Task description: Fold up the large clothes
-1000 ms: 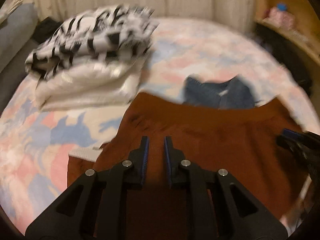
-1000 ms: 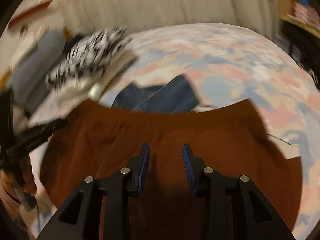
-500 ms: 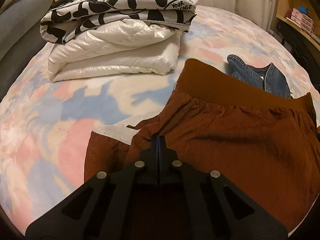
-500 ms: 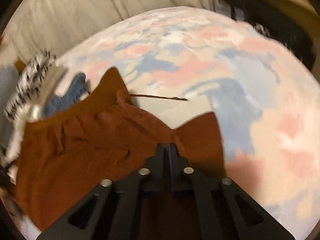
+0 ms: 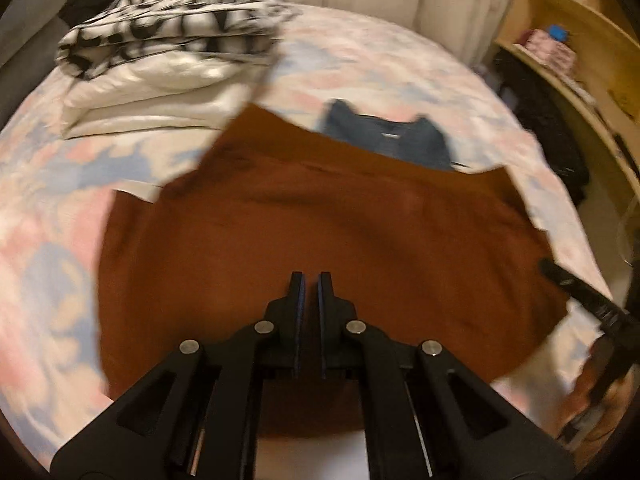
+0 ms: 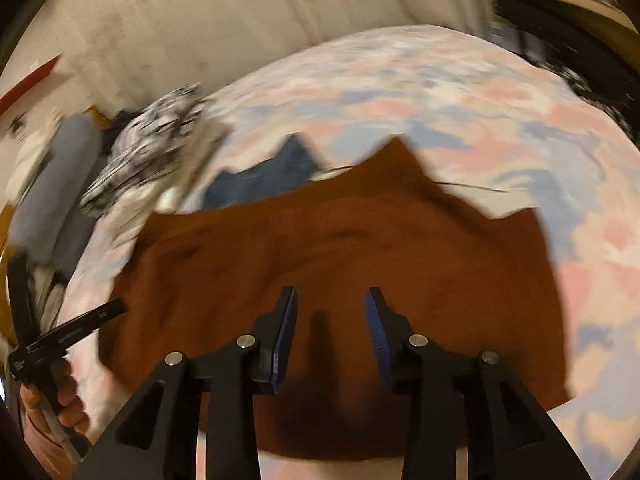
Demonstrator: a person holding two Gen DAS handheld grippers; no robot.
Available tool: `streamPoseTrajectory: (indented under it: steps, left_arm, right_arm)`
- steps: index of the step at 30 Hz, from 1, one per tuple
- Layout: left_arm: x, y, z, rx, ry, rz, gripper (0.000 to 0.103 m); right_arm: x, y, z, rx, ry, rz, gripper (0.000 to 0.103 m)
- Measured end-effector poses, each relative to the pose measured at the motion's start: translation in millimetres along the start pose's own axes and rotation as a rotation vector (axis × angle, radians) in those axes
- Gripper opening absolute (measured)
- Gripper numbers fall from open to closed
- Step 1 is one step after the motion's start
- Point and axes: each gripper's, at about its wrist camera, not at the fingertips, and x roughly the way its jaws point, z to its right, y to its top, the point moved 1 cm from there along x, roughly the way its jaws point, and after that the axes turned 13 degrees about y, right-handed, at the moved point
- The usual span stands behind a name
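Rust-brown garment [image 5: 320,232] lies spread on the pastel bedspread [image 5: 52,240]; left gripper [image 5: 311,280] narrowly parted, right gripper [image 6: 331,300] wide apart (both empty). Denim [image 5: 384,140] at twelve o'clock.

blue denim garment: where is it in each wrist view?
Left wrist: the blue denim garment sits upper centre-right, peeking out behind the far edge of the rust-brown garment.
Right wrist: the denim sits upper centre-left, again just past the brown garment's far edge.
Shared landmark: the folded black-and-white printed stack, left of the denim in both views.
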Motion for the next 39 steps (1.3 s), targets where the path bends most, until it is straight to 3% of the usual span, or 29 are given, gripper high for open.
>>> streamPoseTrajectory:
  steps: [4,8,13,16,21,27,32,34,39]
  left_arm:
    - [-6.3,-20.1,47.1,0.041,-0.051,0.031,0.024]
    - [9.0,-36.0,61.0,0.068,0.048,0.017,0.027]
    - [7.7,-47.5,37.5,-0.006,-0.003,0.014,0.02]
    - [1.7,-54.9,23.8,-0.03,-0.029,0.018,0.02]
    - [-1.7,-63.6,18.6,-0.032,-0.003,0.026,0.02]
    - [-0.7,-62.3,14.7,-0.044,-0.002,0.02,0.02]
    - [-5.3,-64.1,12.0,-0.058,-0.004,0.006,0.02]
    - [-9.9,-64.7,11.6,-0.06,0.001,-0.001,0.022]
    - [-31.1,-74.5,5.7,-0.067,-0.037,-0.012,0.039]
  right_arm:
    - [15.3,-18.7,-54.7,-0.071,0.071,-0.028,0.036]
    - [36.2,-46.7,-84.3,-0.14,-0.005,-0.077,0.036]
    - [25.9,-64.1,-51.1,-0.098,-0.091,-0.06,0.036]
    - [-0.5,-73.2,-15.2,-0.022,-0.172,-0.01,0.035]
    - [-22.2,-92.0,8.2,0.09,-0.161,0.032,0.036]
    - [-19.6,-99.5,2.2,0.093,-0.201,0.023,0.038]
    - [-11.4,-79.9,27.1,0.122,-0.201,0.013,0.043]
    - [-10.6,-74.0,31.7,0.127,-0.199,-0.005,0.045]
    - [-21.1,-71.8,25.9,0.136,-0.172,-0.03,0.045]
